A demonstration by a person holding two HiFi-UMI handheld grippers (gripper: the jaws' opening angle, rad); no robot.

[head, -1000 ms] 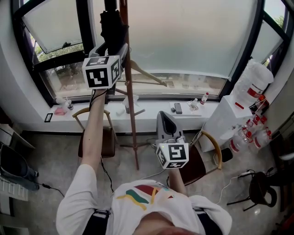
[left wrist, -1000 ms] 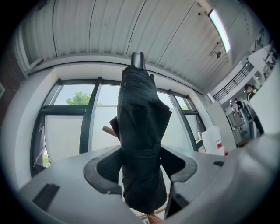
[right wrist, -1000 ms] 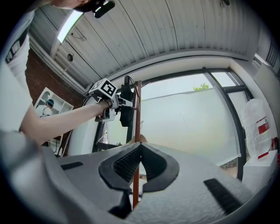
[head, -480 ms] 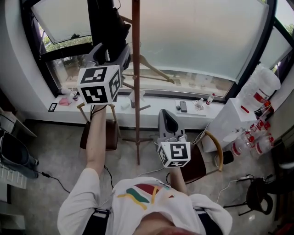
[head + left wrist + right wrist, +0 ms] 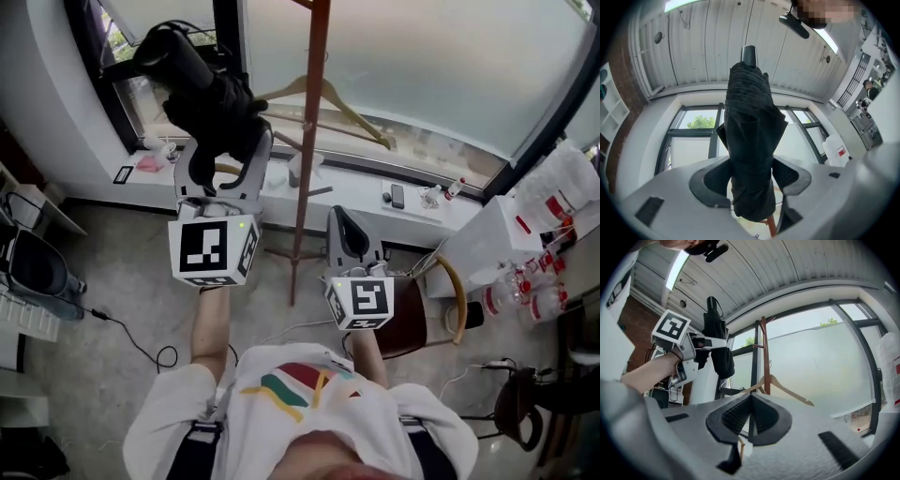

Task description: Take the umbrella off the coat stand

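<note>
Both left gripper (image 5: 228,150) jaws are clamping the folded black umbrella (image 5: 202,86) mid-bundle, upper left; it is likely handling light and squashy. Jaws of the right gripper (image 5: 345,220) are sitting together, empty.

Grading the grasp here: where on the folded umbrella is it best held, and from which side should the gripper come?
Round the middle of the umbrella, from its side and square across its length, where the left gripper clamps it. The folded canopy there is a slim, soft bundle that both pads can seat on, and the hard end stands clear.
</note>
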